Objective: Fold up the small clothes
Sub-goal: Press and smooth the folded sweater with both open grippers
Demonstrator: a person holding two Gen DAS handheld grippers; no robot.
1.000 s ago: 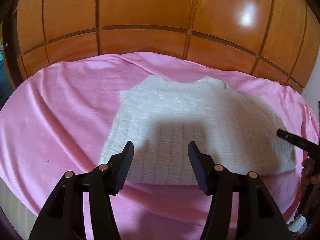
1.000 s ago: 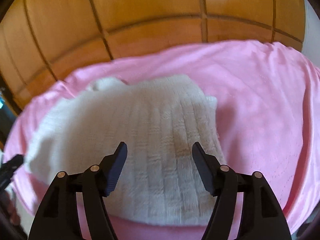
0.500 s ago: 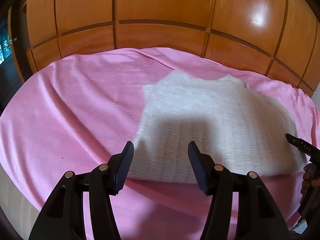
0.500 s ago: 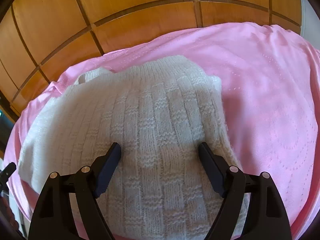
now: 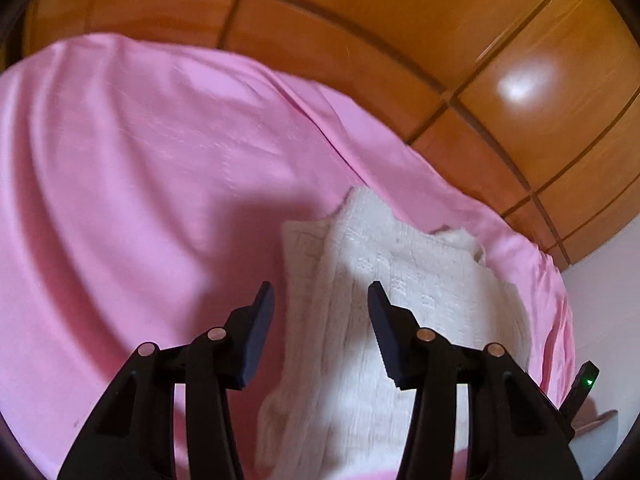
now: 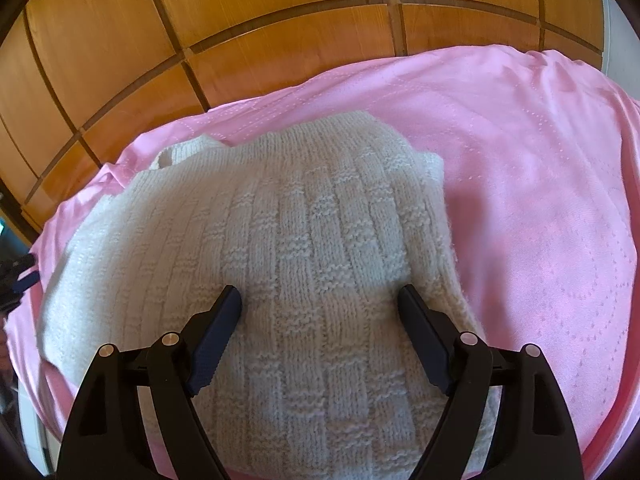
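Observation:
A white knitted sweater (image 6: 288,240) lies folded on the pink bedspread (image 6: 540,184). My right gripper (image 6: 320,300) is open, low over the sweater's near right part, with knit between the fingers. My left gripper (image 5: 320,296) is open over the sweater's left edge (image 5: 360,320), one finger above the pink bedspread (image 5: 140,200), the other above the knit. The right gripper's tip (image 5: 584,380) shows at the far right of the left wrist view. The left gripper (image 6: 16,276) shows at the left edge of the right wrist view.
A glossy wooden panelled wall (image 6: 280,32) stands behind the bed, also in the left wrist view (image 5: 440,40). A white wall (image 5: 608,320) is at the right. The bed's near edge runs just under both grippers.
The left gripper has swung left and tilted, coming down over the sweater's left edge. The right gripper has moved closer over the sweater and opened a little wider.

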